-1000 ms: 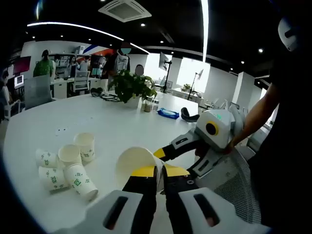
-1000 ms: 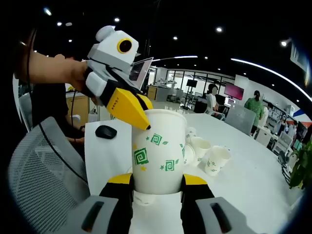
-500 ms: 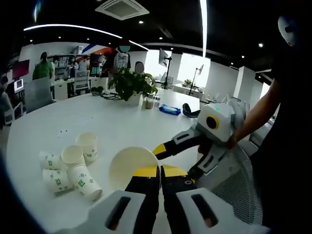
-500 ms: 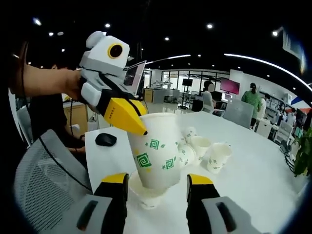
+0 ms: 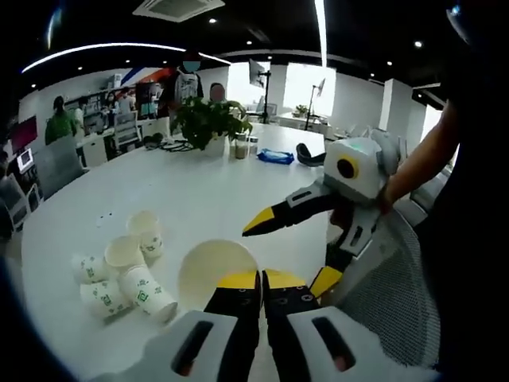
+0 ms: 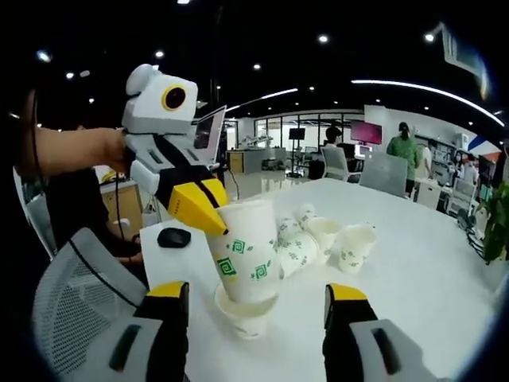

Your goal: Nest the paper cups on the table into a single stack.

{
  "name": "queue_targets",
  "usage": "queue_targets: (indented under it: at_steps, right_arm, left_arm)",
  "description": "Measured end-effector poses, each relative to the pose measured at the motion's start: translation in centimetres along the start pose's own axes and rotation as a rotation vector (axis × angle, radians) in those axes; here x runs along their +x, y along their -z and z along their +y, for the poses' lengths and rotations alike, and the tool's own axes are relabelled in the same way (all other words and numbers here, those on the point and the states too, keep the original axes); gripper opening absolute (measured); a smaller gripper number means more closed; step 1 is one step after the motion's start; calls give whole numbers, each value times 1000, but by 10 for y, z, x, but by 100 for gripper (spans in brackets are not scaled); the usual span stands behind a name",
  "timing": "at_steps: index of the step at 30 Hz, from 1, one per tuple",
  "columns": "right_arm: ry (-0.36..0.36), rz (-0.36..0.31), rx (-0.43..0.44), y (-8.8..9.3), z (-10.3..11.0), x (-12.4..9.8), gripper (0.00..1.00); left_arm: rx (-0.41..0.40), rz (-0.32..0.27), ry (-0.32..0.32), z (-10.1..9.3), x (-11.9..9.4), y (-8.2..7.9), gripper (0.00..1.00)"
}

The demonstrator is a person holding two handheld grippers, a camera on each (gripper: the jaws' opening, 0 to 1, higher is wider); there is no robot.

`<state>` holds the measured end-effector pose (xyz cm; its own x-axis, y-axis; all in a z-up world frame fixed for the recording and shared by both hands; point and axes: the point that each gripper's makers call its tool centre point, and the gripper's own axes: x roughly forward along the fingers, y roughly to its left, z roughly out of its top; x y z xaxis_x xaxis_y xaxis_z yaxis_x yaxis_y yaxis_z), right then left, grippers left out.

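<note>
A white paper cup (image 6: 246,251) with green swirls stands tilted, its base resting in a second cup (image 6: 243,317) on the white table (image 6: 413,270). My left gripper (image 6: 208,227) comes in from the left and is shut on the upper cup's rim. In the left gripper view the same cup (image 5: 208,272) shows its open mouth, with my left gripper (image 5: 262,280) pinching its near rim. My right gripper (image 6: 256,291) stands open, its jaws wide on either side of the cups and touching neither; the left gripper view shows it (image 5: 290,255) spread open beside the cup.
Several loose cups (image 6: 322,237) lie and stand in a cluster behind the stack, also seen at the table's left (image 5: 119,270). A black mouse (image 6: 172,236) sits on a paper sheet (image 6: 179,267). A mesh chair (image 6: 67,298) is near. A potted plant (image 5: 208,123) stands far across.
My right gripper has opened, let go of the swirl-patterned cup and drawn back from it. My left gripper has kept its hold on the rim, and the cup now leans.
</note>
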<state>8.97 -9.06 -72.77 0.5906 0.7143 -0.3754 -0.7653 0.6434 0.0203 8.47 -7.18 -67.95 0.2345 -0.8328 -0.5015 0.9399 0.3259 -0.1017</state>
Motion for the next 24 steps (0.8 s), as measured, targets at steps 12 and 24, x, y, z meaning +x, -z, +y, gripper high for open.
queue_targets:
  at_steps: [12, 24]
  right_arm:
    - [39, -21, 22, 1, -4, -11, 78]
    - [73, -16, 37, 7, -8, -18, 77]
  left_arm:
    - [108, 113, 16, 0, 9, 13, 0]
    - [211, 222, 33, -4, 21, 34, 0]
